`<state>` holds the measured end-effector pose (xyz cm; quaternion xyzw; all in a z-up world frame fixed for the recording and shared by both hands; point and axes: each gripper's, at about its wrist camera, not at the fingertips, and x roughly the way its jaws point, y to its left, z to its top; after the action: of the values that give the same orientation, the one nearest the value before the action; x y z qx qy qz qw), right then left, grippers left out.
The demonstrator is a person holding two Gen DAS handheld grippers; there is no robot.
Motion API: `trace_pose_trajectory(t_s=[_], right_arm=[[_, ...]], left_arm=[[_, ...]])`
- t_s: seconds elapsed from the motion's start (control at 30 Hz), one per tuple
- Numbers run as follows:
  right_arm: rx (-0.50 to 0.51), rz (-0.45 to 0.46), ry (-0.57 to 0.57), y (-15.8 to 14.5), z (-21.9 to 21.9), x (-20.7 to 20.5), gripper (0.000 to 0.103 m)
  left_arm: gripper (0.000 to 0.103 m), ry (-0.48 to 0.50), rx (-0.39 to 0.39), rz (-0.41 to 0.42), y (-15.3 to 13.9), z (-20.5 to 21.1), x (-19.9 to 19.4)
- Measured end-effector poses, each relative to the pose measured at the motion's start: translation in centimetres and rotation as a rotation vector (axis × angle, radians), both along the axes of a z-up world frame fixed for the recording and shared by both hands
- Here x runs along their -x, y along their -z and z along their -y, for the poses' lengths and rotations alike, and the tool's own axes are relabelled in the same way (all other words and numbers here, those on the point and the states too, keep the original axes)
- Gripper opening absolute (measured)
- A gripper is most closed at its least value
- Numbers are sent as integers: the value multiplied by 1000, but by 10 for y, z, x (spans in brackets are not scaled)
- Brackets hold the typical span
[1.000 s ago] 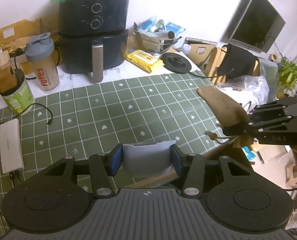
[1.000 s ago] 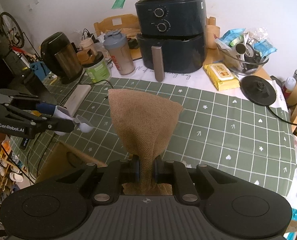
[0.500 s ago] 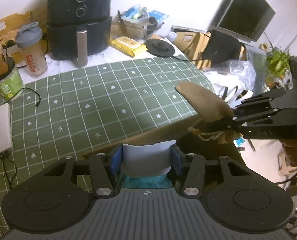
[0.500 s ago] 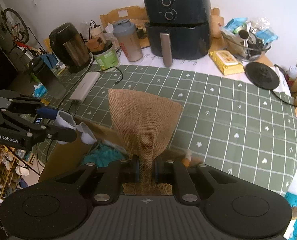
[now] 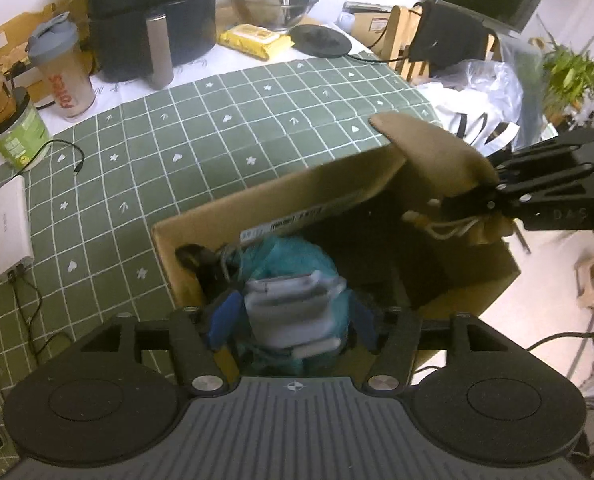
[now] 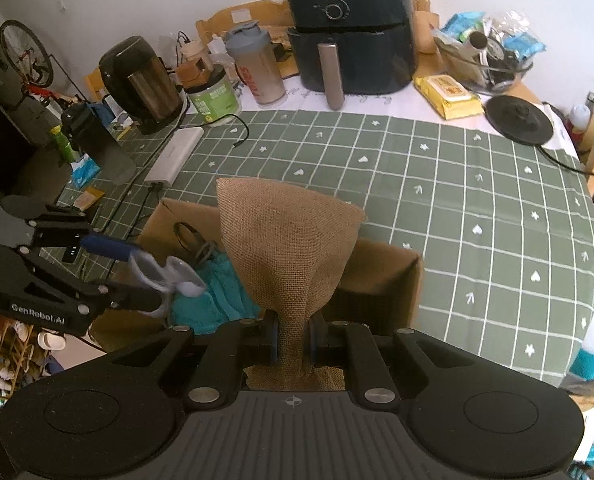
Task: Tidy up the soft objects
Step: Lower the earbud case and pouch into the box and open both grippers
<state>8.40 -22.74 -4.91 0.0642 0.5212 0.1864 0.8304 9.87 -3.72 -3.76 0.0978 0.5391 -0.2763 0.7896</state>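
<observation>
My left gripper [image 5: 291,316] hangs over the open cardboard box [image 5: 281,196] that sits against the edge of the worktop [image 5: 201,120]. Its jaws have just been opening, and the blue pads now stand clear of the folded grey cloth [image 5: 291,308] between them. That cloth sits over a teal towel [image 5: 297,254] already in the box, though I can't tell if it has landed on it. In the right wrist view the grey cloth [image 6: 165,274] sticks out past the left gripper's tips, above the teal towel [image 6: 213,292].

My right gripper [image 6: 293,338] is nearly closed, pinching the gathered neck of a burlap pouch [image 6: 285,240]. The pouch fans out ahead of the fingers, over the far side of the box [image 6: 381,276]. From the left wrist I see its drawstring end [image 5: 453,228] bunched behind the tips.
</observation>
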Motion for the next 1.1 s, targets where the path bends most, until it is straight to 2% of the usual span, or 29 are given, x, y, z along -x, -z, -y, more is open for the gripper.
trace_pose_trajectory(t_s=[0.33,0.7,0.77,0.8,0.83,0.87,0.9,0.97,1.03,1.1], right_arm=[[4,-19,48,5,0,16,16],[23,34,53,-13,-6,18,16],[29,34,48,-14,-8,16,19],[33,32,42,-14,-9,15,23],[40,25,32,-12,-10,14,32],[52,12,16,-10,-12,12,50],[71,-5,-4,-7,-15,11,61],[123,-3,-29,-3,-21,12,90],[152,7,-56,-2,-25,14,100],[157,12,-70,-1,-27,17,103]], left_arm=[[65,-44,19,-2,-4,-13,9],[65,-95,63,8,-7,-20,14],[65,-108,67,10,-8,-22,15],[65,-115,67,9,-8,-22,15],[65,-121,66,9,-8,-23,16],[65,-129,63,8,-8,-23,16],[65,-136,59,5,-8,-23,17],[65,-155,49,-1,-6,-22,19],[65,-176,40,-10,-5,-21,22],[65,-194,40,-16,-5,-19,25]])
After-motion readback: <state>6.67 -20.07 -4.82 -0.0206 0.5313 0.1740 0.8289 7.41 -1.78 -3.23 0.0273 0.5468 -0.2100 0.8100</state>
